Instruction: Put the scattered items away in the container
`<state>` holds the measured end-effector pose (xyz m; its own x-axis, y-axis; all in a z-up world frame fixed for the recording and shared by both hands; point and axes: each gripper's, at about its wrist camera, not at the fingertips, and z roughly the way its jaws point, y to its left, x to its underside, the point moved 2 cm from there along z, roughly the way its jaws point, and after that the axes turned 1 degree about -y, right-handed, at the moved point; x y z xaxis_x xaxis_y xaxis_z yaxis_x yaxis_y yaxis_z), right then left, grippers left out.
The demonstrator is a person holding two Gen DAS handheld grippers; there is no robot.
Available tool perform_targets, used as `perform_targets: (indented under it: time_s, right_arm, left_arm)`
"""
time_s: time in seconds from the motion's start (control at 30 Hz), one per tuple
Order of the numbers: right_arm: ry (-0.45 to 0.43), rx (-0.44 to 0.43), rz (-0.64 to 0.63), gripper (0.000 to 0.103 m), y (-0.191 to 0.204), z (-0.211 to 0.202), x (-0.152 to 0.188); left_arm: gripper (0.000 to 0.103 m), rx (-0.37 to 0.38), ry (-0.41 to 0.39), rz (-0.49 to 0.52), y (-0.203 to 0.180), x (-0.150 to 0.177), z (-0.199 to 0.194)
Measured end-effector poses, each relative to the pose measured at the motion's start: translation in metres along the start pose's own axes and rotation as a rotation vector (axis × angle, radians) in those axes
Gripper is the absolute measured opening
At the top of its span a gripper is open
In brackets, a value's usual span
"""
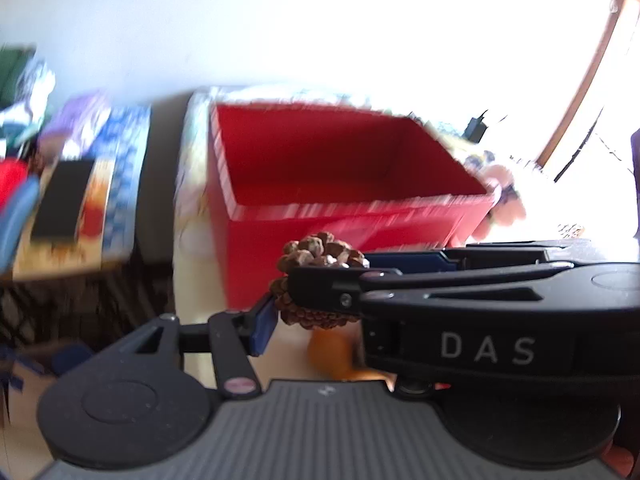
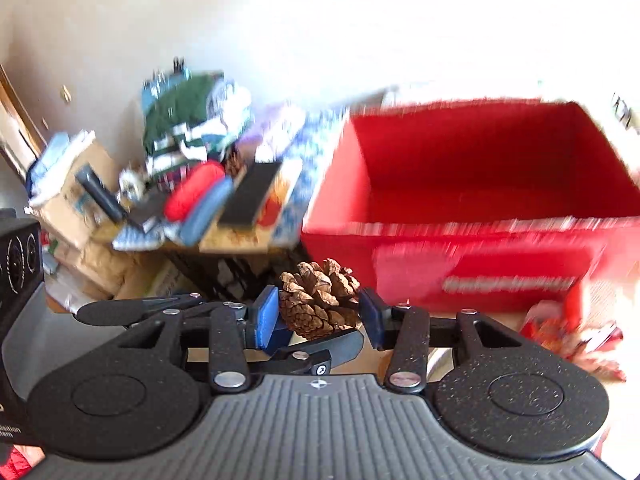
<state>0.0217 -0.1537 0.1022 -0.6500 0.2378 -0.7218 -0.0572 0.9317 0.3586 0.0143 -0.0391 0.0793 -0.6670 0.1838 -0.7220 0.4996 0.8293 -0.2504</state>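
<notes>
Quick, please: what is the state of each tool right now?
Left tool: one pad touches the pine cone, other finger hidden; cannot be told.
Right tool: closed on the pine cone.

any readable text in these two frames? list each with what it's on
"DAS": white letters on the black body of the right claw, seen from the left wrist.
White label on the red box front: motion-blurred, unreadable.
White print on the black device at the left edge, right wrist view: cut off, unreadable.
Nothing else legible.
</notes>
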Motion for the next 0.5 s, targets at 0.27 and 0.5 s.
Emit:
perform_targets:
  time_s: [0.27,0.5]
  right_arm:
    - [-0.079,0.012,0.018,0.048,-0.041,-0.009,-0.062]
    - [-0.020,0.014,0.041,0.048,-0.100,0.015,-0.098]
  left_arm:
    - [0.045,0.021,-0.039,0.088,-0.035,-0.072,0.012]
    - [0.045,0.015,0.020,0.077,-0.048,-0.114,0.073]
